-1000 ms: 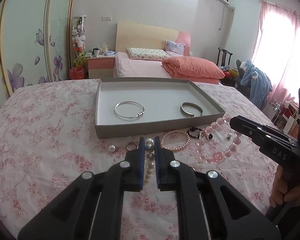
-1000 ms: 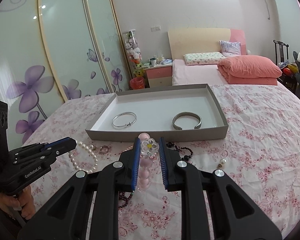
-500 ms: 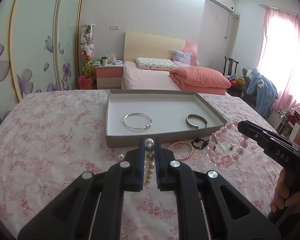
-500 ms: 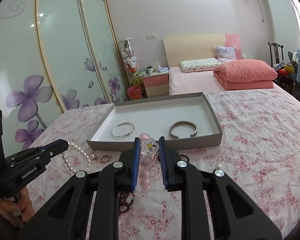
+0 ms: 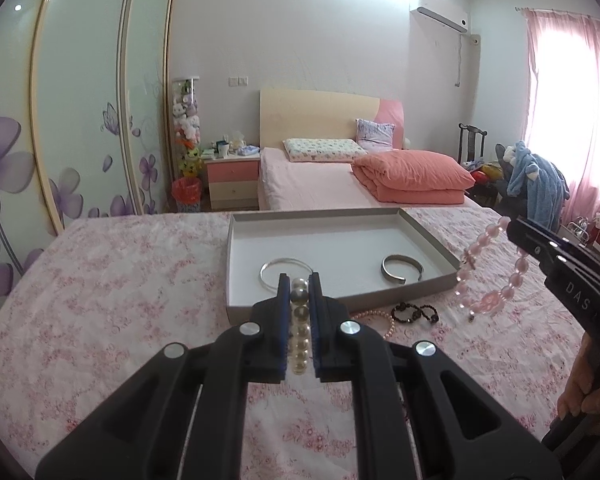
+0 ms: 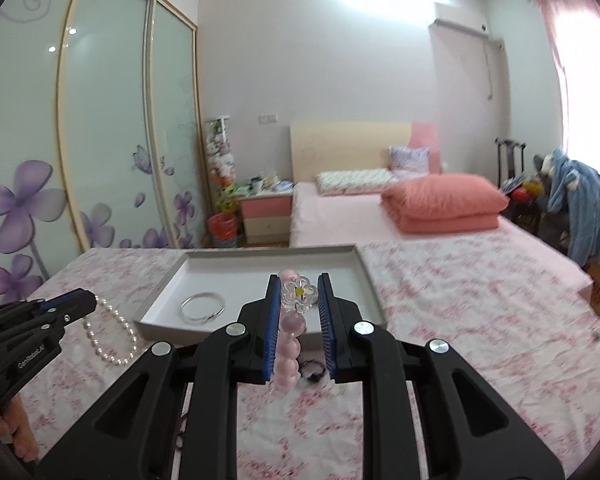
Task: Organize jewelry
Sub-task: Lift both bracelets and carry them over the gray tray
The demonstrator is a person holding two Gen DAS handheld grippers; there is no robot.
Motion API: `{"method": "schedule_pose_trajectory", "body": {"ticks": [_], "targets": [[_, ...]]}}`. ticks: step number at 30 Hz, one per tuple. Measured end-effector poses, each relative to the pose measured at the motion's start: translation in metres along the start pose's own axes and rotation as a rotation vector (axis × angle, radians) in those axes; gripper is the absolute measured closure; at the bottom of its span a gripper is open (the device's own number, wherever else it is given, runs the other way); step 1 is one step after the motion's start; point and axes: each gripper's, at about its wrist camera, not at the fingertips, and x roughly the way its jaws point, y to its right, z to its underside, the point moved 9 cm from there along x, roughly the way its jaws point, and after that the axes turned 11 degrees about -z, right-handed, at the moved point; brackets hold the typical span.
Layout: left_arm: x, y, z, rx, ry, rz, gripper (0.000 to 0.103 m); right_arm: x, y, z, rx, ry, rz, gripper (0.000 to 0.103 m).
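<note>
Jewelry is split between the bed and the air just now: a pearl strand (image 5: pixel 299 330) is clamped in the left gripper (image 5: pixel 299 312), and a pink bead bracelet (image 6: pixel 290 344) with a clear flower charm (image 6: pixel 299 293) is pinched in the right gripper (image 6: pixel 299 320), both hanging clear of the flowered bedspread (image 5: pixel 100 300). Just beyond them sits the shallow grey tray (image 5: pixel 432 236), holding a thin silver bangle (image 5: pixel 286 268) on its left and an open silver cuff (image 5: pixel 402 270) on its right. On the spread near the tray's front edge lie a dark bead bracelet (image 5: pixel 414 314) and a pinkish pearl bracelet (image 5: pixel 380 318), not yet put away. Both held pieces look light and limp; I'd expect them to swing and drape rather than keep a shape, and the smooth round beads could roll between the pads, so a grip across one bead, as here, seems sounder than one on the thread. The flower charm looks the most breakable part.
</note>
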Motion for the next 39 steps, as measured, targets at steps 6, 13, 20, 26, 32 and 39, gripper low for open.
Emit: {"method": "schedule_pose_trajectory", "body": {"ticks": [6,13,20,26,32,39], "targets": [[-0.001,0.005,-0.015,0.011,0.034,-0.014,0.093,-0.001,0.002,-0.018,-0.031,0.054,0.039,0.083],[0.003,0.009,-0.033,0.017,0.075,-0.018,0.093,-0.001,0.001,-0.034,-0.044,0.103,0.038,0.083],[0.015,0.014,-0.043,0.018,0.078,-0.012,0.093,0.007,0.005,-0.041,-0.04,0.117,0.042,0.083],[0.033,0.018,-0.05,0.015,0.068,-0.015,0.093,0.018,0.004,-0.043,-0.039,0.115,0.045,0.083],[0.06,0.02,-0.056,0.004,0.044,-0.018,0.093,0.04,0.006,-0.044,-0.035,0.098,0.041,0.083],[0.095,0.024,-0.064,-0.001,0.013,0.004,0.093,0.077,0.014,-0.043,-0.002,0.05,0.027,0.083]]}}
